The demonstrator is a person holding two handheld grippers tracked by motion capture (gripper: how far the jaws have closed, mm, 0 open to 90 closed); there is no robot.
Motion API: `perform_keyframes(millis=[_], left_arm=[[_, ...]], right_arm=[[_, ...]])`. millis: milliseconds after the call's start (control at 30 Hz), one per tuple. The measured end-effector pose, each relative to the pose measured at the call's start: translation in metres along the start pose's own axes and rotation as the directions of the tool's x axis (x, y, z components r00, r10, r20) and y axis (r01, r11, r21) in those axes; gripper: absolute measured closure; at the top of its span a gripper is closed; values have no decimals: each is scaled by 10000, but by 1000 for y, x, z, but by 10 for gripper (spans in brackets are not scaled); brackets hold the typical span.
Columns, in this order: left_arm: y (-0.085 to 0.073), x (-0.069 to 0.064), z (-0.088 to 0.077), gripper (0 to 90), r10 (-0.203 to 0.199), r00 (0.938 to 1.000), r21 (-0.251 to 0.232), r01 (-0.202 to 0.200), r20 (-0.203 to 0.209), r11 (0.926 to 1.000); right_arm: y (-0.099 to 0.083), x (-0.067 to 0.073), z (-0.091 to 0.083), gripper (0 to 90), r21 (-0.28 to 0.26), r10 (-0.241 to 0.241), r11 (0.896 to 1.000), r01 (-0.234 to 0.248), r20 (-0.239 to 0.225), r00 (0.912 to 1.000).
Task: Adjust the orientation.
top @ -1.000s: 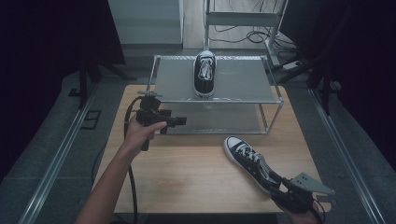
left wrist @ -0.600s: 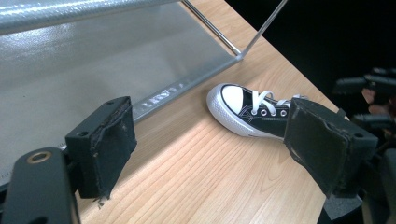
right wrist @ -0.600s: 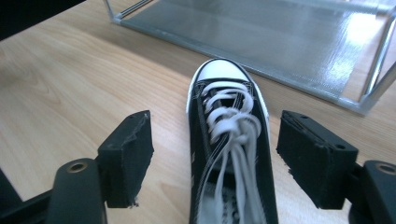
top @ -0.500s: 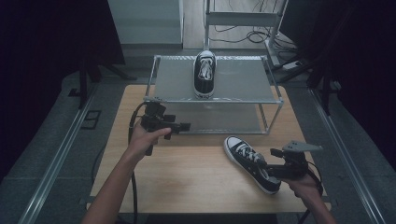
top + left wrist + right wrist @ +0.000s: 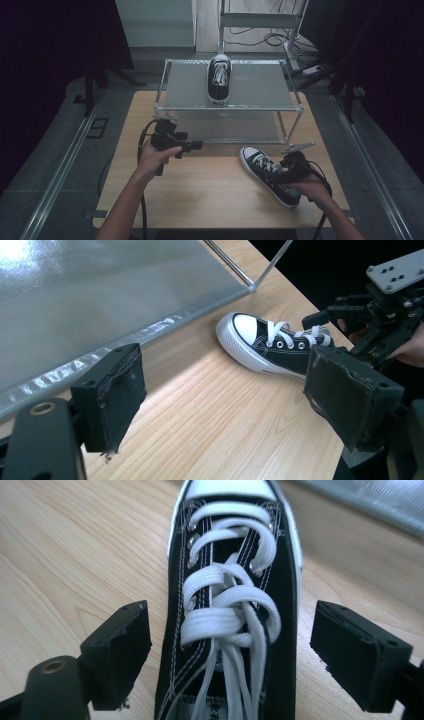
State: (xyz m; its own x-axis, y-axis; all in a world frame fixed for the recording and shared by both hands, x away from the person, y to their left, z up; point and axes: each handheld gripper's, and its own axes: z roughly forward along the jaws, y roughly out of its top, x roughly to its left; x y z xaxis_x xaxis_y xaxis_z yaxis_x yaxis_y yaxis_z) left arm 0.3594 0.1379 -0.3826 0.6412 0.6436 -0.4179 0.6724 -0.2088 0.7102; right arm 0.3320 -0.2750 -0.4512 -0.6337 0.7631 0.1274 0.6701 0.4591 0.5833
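A black low sneaker with white laces and toe cap (image 5: 264, 170) lies on the wooden table (image 5: 210, 195), toe toward the rack. My right gripper (image 5: 276, 176) is open over its laced middle; in the right gripper view the sneaker (image 5: 230, 605) lies between the two pads without touching them. My left gripper (image 5: 196, 145) is open and holds nothing, and hovers left of the sneaker in front of the rack. In the left gripper view the sneaker (image 5: 270, 347) lies ahead, with the right gripper (image 5: 380, 315) behind it. A second matching sneaker (image 5: 219, 79) stands on the rack's top shelf.
A two-level metal-framed rack (image 5: 255, 90) with translucent shelves takes up the back half of the table. Its lower shelf (image 5: 100, 295) is right beside my left gripper. Cables trail from both grippers off the front edge. A dark floor with rails surrounds the table.
My right gripper came from the table's front right corner up and left until it straddled the sneaker. My left gripper drifted slightly toward the person.
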Motion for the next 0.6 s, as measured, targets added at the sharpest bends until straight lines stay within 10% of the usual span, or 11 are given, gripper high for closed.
perform_keyframes(millis=[267,600], left_arm=[[-6,1,0,166,-75,9999,-89,76,74,9999],[-12,5,5,167,-203,9998,-16,203,58,9998]], right_arm=[[5,3,13,138,1081,-373,9935,350,188,9991],[10,8,29,135,2697,-732,9614,542,609,9955]])
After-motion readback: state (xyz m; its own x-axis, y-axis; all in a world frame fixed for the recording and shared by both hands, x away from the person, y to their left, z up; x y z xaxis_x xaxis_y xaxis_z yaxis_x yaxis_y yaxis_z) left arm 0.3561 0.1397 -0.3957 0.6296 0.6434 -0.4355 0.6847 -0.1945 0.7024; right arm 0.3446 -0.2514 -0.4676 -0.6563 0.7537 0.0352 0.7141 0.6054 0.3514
